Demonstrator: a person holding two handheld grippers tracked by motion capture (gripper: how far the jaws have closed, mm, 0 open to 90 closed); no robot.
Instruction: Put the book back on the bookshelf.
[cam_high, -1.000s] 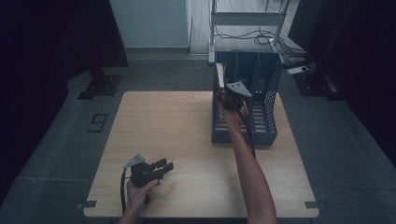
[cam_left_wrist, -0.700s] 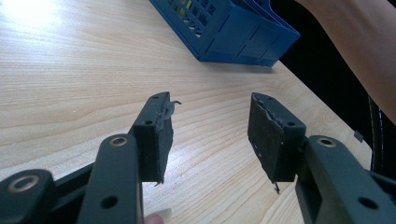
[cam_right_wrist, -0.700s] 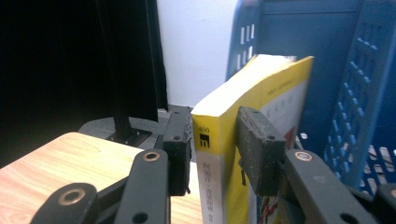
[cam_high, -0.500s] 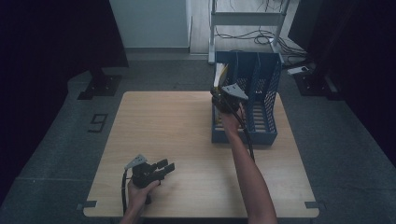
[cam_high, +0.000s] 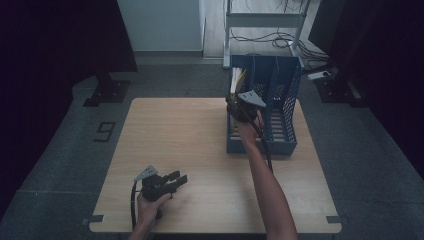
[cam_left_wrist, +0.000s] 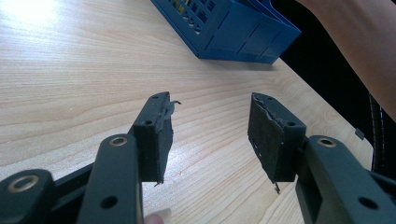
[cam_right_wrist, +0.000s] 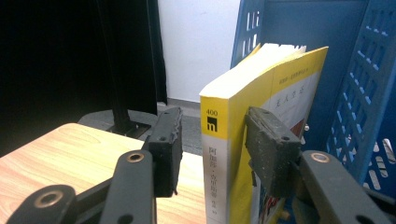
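Note:
A yellow-and-white paperback book (cam_right_wrist: 219, 154) stands upright in the leftmost slot of a blue file rack (cam_high: 285, 85); in the high view the book (cam_high: 238, 79) pokes out of the rack's top. My right gripper (cam_right_wrist: 212, 135) straddles the book's spine. Its jaws have just been opening: the left pad stands clear of the spine and the right pad lies by the cover. From above, the right gripper (cam_high: 239, 102) sits at the rack's left front. My left gripper (cam_high: 177, 178) rests low near the table's front edge, open and empty (cam_left_wrist: 210, 126).
The wooden table (cam_high: 190, 135) carries the rack at its back right. The blue rack's corner (cam_left_wrist: 243, 37) lies well beyond the left jaws. A metal shelf frame (cam_high: 265, 20) with cables stands on the floor behind the table.

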